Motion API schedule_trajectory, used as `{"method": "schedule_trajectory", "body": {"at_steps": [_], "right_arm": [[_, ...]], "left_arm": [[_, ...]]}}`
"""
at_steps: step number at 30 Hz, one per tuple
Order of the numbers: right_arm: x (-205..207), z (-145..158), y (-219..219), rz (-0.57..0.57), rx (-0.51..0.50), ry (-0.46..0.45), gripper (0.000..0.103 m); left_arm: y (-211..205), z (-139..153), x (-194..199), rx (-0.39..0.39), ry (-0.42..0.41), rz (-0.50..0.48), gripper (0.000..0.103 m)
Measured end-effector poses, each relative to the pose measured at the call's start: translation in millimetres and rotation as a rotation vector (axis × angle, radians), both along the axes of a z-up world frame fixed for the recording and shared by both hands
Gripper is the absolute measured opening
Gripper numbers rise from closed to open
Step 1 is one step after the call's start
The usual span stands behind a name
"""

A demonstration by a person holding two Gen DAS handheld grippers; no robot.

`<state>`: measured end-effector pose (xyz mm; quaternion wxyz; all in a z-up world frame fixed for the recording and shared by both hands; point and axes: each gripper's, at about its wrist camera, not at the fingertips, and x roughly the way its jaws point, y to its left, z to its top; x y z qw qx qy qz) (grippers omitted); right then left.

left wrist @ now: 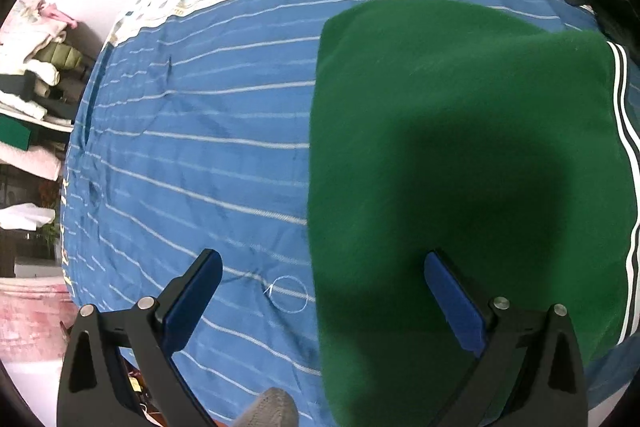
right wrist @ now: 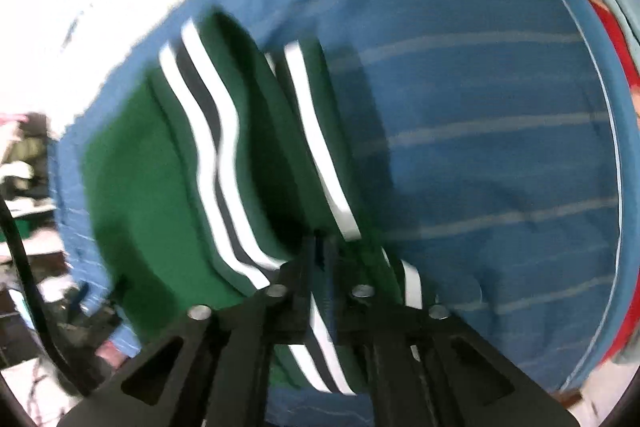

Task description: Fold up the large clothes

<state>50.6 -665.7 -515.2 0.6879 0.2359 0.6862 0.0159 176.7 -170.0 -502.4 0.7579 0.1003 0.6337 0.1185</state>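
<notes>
Green garment [left wrist: 460, 131] lies flat on the blue striped bedspread [left wrist: 192, 147], white-and-dark striped trim along its right edge. Left gripper [left wrist: 322, 267] spread wide above it, nothing between the jaws. Right gripper [right wrist: 318, 247] pinched narrow on the striped trim [right wrist: 320, 339], view blurred

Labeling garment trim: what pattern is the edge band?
White and dark stripes on the green garment, clearest in right wrist view.

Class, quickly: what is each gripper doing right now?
Left gripper: open, holding nothing.
Right gripper: shut on the green garment's striped edge.
</notes>
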Motion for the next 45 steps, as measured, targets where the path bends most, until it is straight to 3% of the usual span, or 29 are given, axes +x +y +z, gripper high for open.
{"method": "schedule_trajectory", "body": {"at_steps": [1,3,6,12,14,15,17,19,21,23,26,27,29,30,31,35,37,40,45], "right_arm": [[7,4,-4,-0.007,0.017,-0.025,0.044],[16,7,-8,-0.018,0.029,-0.058,0.053],[43,8,-14,-0.018,0.087,-0.103,0.053],[83,-21,-23,0.018,0.256,-0.098,0.053],[93,-27,-23,0.048,0.273,-0.087,0.045],[94,-28,-22,0.055,0.269,-0.095,0.014],[94,-22,-14,0.083,0.254,-0.131,0.010],[89,-5,-11,0.095,0.178,-0.178,0.009],[83,4,-18,0.049,0.125,-0.193,0.009],[81,-6,-27,0.012,0.081,-0.154,0.009],[90,-35,-29,-0.010,0.127,-0.047,0.011],[93,-35,-32,-0.011,0.156,-0.035,0.017],[95,-27,-40,-0.003,0.204,-0.031,0.041],[91,-20,-46,0.006,0.207,-0.043,0.066],[85,-15,-53,0.012,0.221,-0.059,0.083],[50,-31,-74,0.073,0.322,-0.009,0.086],[34,-54,-76,0.100,0.423,0.037,0.086],[17,-87,-71,0.105,0.599,0.086,0.089],[27,-104,-54,0.145,0.661,0.086,0.094]], "left_arm": [[-2,1,3,-0.003,-0.002,-0.001,0.103],[-5,3,10,-0.011,-0.008,-0.003,0.103],[-10,9,25,-0.031,-0.042,-0.003,0.103],[-10,8,63,-0.075,-0.107,0.010,0.103],[-12,2,72,-0.081,-0.104,0.008,0.103],[-13,-2,75,-0.077,-0.100,0.003,0.103],[-15,-4,76,-0.078,-0.098,-0.006,0.103],[-17,-4,74,-0.105,-0.102,-0.015,0.103],[-14,-6,75,-0.157,-0.093,-0.004,0.103],[-10,-13,77,-0.188,-0.071,0.022,0.103],[1,-5,75,-0.231,-0.069,0.050,0.103],[5,1,73,-0.232,-0.080,0.057,0.103],[18,18,61,-0.238,-0.115,0.069,0.103],[29,27,52,-0.254,-0.141,0.086,0.103],[37,32,44,-0.265,-0.157,0.101,0.103],[71,17,14,-0.419,-0.124,0.137,0.103],[79,2,7,-0.477,-0.085,0.151,0.103],[84,-20,2,-0.633,-0.055,0.161,0.103],[69,-34,15,-0.770,-0.060,0.141,0.103]]}}
